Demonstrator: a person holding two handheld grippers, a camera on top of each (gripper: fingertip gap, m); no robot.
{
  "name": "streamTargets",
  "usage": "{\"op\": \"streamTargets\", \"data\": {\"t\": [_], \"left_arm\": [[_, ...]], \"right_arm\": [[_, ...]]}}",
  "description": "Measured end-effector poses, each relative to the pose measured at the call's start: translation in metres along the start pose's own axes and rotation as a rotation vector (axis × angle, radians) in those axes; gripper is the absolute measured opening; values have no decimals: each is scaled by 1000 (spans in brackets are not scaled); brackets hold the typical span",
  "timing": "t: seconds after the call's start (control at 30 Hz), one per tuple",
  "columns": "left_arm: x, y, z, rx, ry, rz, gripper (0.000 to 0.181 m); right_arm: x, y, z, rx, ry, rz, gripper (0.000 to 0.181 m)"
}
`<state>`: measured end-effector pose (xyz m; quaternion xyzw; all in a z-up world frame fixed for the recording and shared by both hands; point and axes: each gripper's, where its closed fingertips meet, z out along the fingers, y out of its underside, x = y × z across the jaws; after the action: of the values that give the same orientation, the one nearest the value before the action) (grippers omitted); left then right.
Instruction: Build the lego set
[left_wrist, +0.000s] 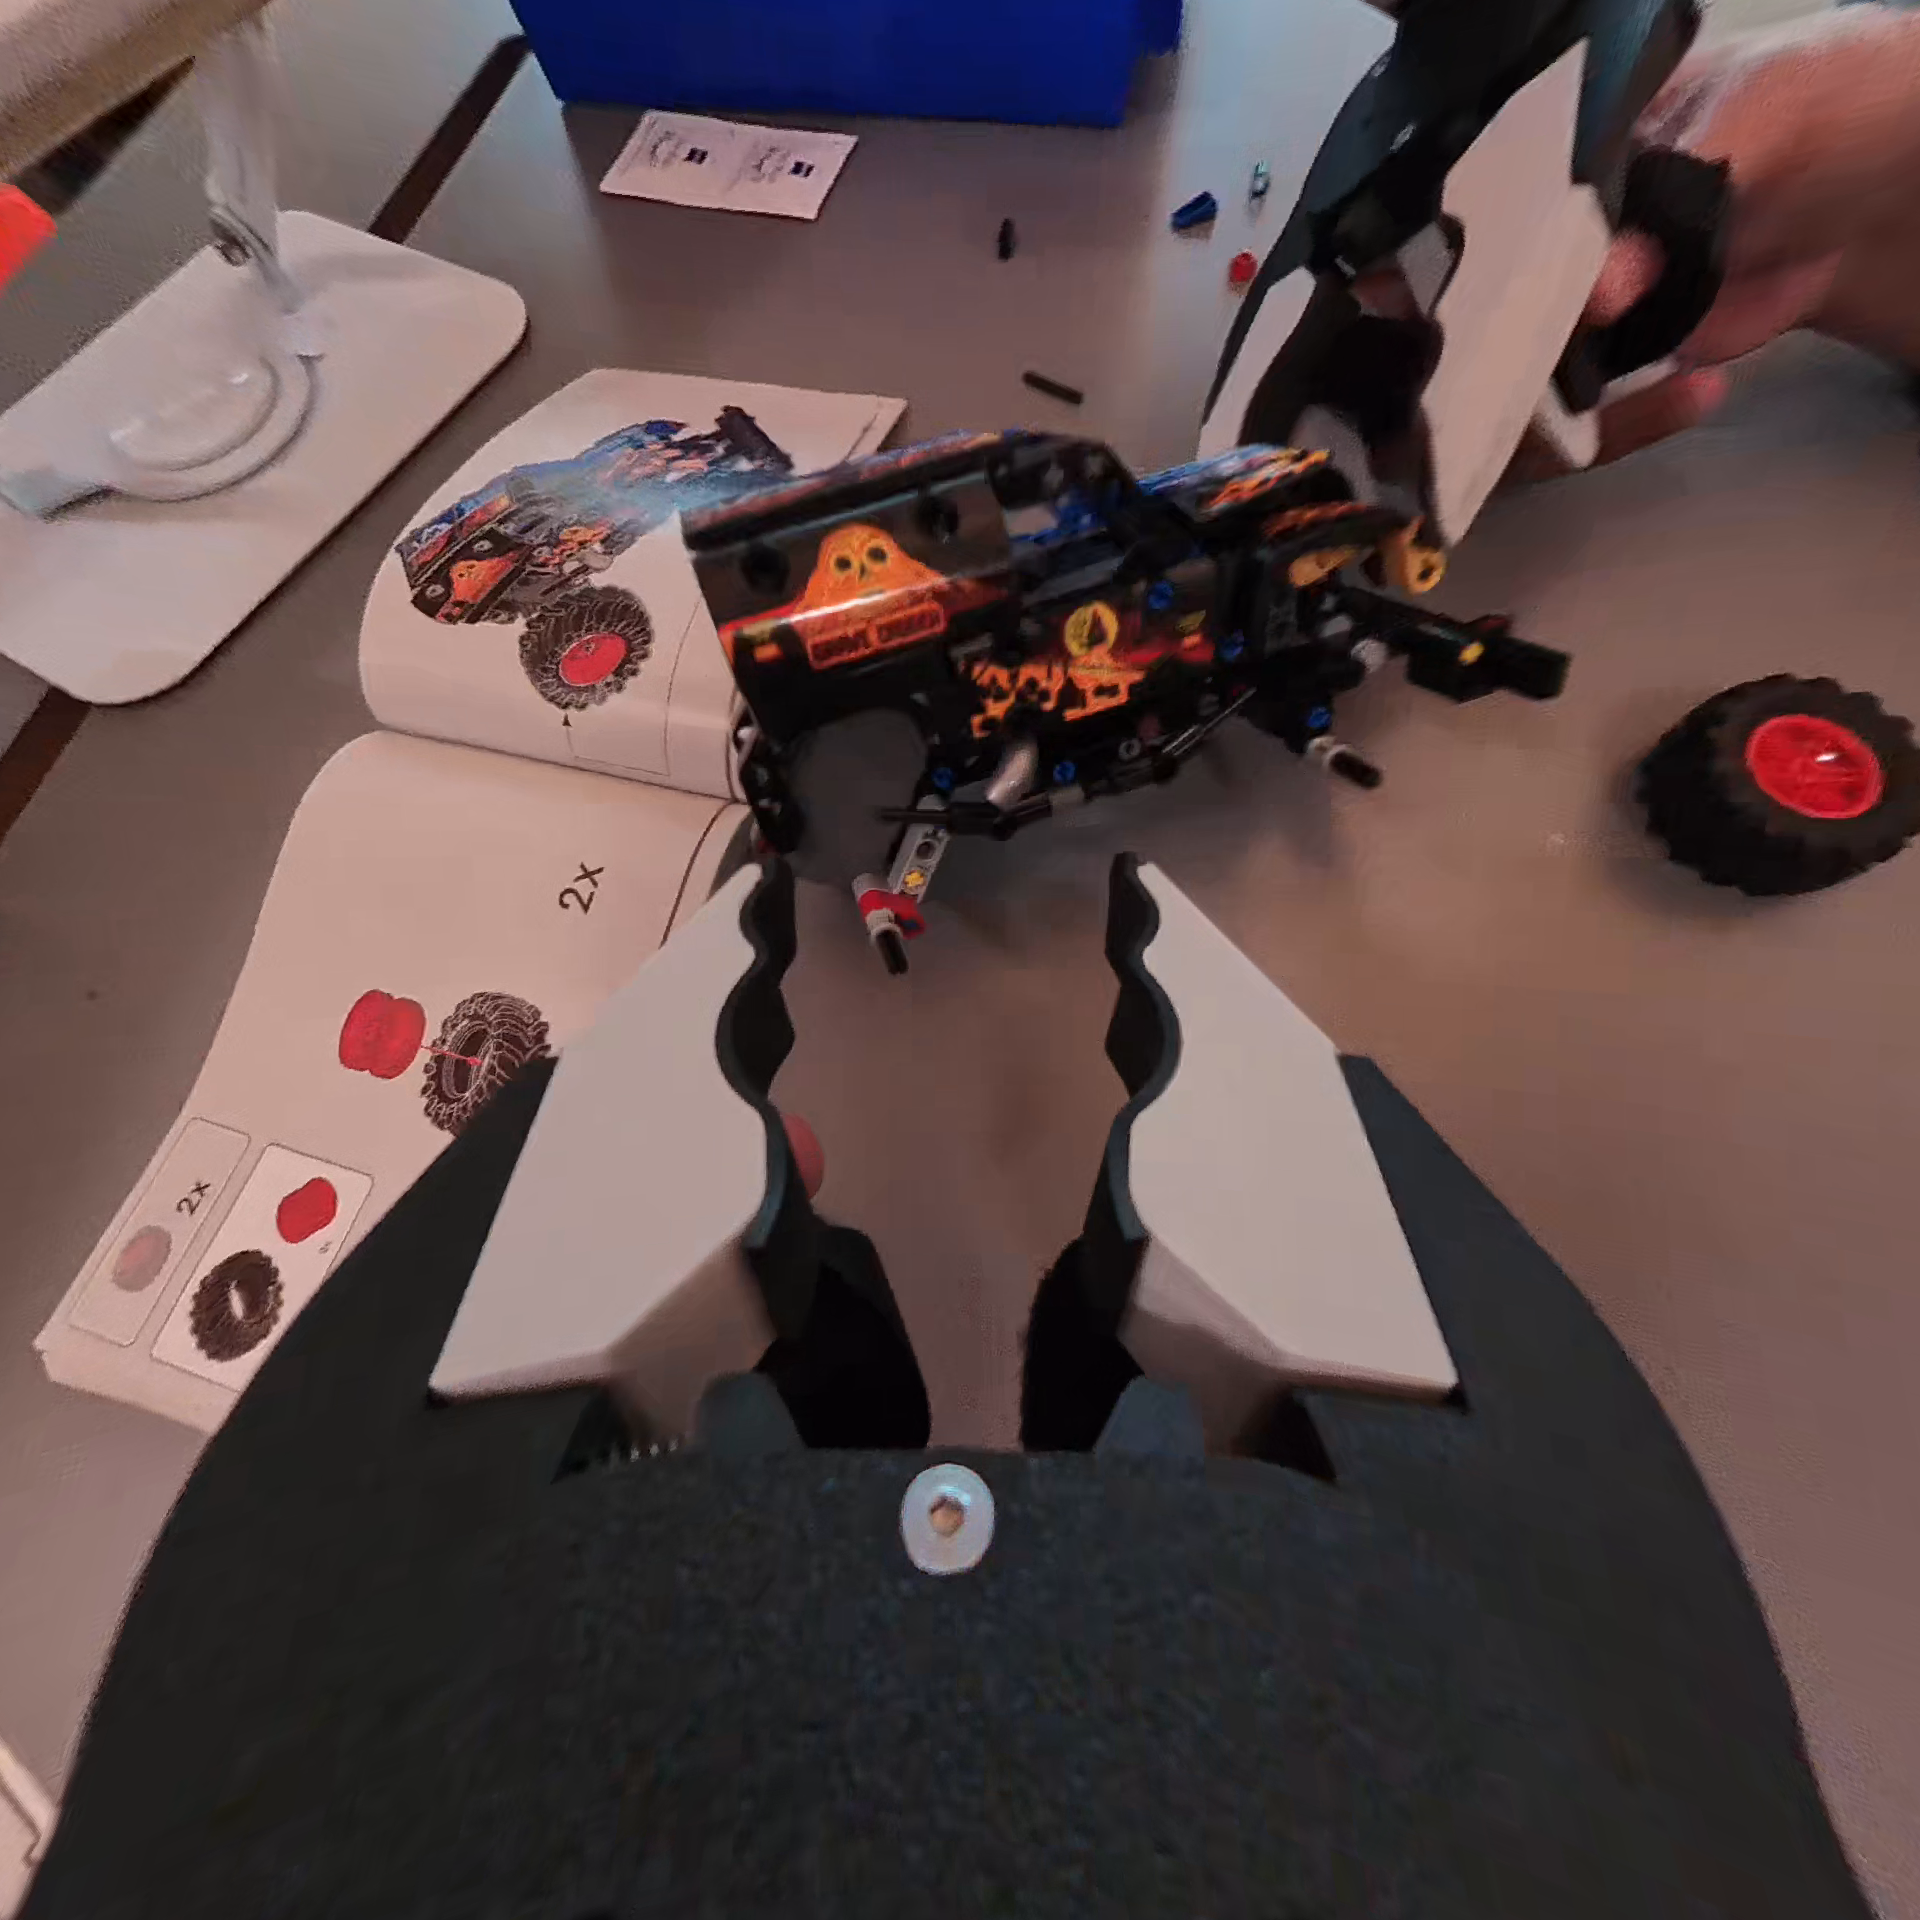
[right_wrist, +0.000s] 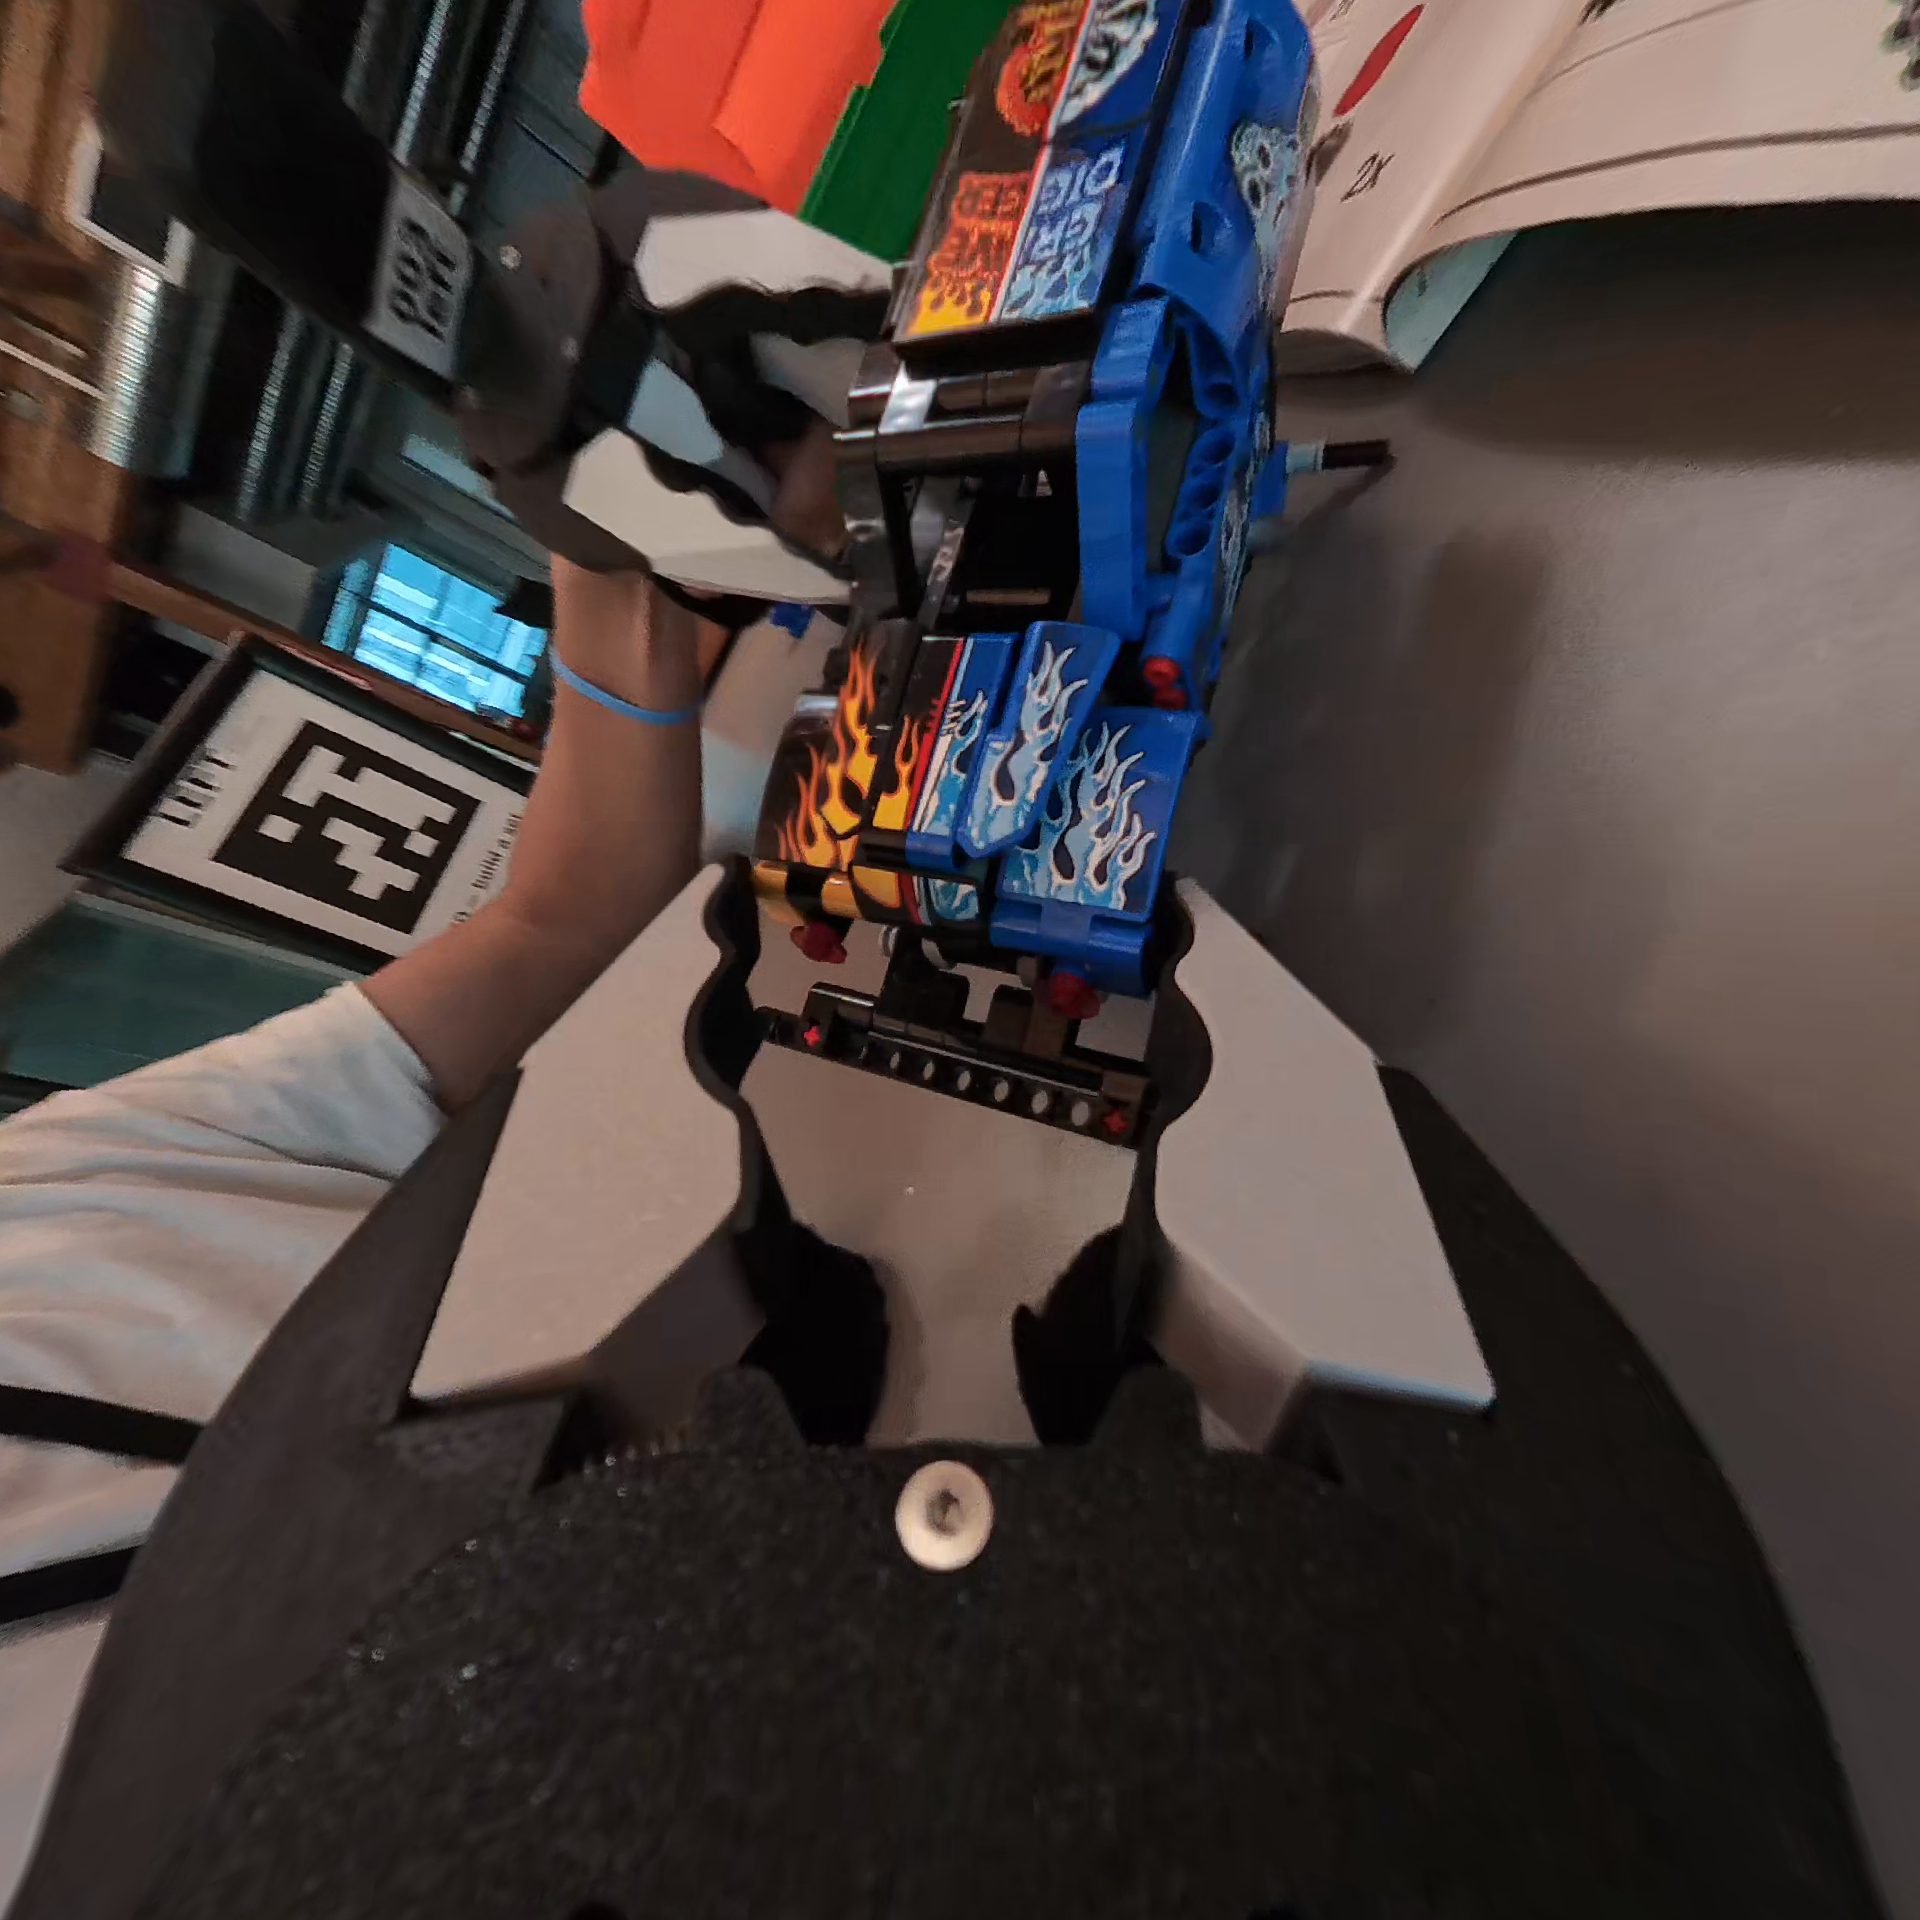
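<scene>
**Wheels next: truck body steadied, one tyre waiting**

The right gripper (right_wrist: 951, 925) has its jaws set around the nose of the truck body (right_wrist: 1049, 582), fingers flanking the flame-printed hood and the black bumper beam. The pads look to be touching both sides, so I read that as a hold on the front end. From the left wrist view the same right gripper (left_wrist: 1392, 488) comes in from the far side onto the hood of the truck body (left_wrist: 997, 623), which rests on the grey surface (left_wrist: 1455, 1143).

The left gripper (left_wrist: 945, 883) hangs just in front of the truck's near flank, jaws spread wide with nothing between them, pointed at the bare axle stub (left_wrist: 891, 920) jutting from the chassis.

Further out, an assembled wheel (left_wrist: 1782, 779), black tyre on a red hub, lies on the surface to the right, well apart from the truck. The instruction booklet (left_wrist: 447, 935) lies open under the truck's rear, on a page picturing hubs and tyres.

So the step in hand looks like wheel fitting. The next move probably calls for the left gripper to fetch that wheel, line the hub square to the axle and press it on while the right holds the body firm. A skewed push could shove the truck sideways.
</scene>
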<state>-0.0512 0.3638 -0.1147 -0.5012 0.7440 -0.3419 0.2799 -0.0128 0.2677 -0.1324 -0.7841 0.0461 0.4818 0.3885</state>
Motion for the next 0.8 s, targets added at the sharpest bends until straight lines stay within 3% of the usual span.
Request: {"op": "streamTargets", "data": {"t": [0.1, 0.23, 0.3, 0.4, 0.43, 0.5, 0.63, 0.8], "left_arm": [[-18, 17, 17, -48, -116, 7, 55], [-19, 31, 27, -92, -98, 21, 45], [-19, 25, 28, -51, -99, 35, 27], [-11, 15, 27, 7, -88, 64, 15], [-7, 15, 26, 11, -84, 84, 1], [-5, 17, 25, -7, -104, 98, 2], [-4, 21, 22, -28, -138, 110, 1], [0, 25, 9, -52, -122, 70, 7]], "right_arm": [[-3, -2, 2, 11, -84, 72, 74], [-4, -2, 2, 16, -100, 88, 75], [-4, -2, 2, 6, -100, 79, 75], [-3, -2, 2, -8, -75, 20, 75], [-1, -3, 1, -5, -44, -22, 75], [3, -6, -3, 0, 4, -97, 68], [9, -11, -10, 0, 52, -129, 38], [7, -12, -11, 16, 168, -240, 51]]}}
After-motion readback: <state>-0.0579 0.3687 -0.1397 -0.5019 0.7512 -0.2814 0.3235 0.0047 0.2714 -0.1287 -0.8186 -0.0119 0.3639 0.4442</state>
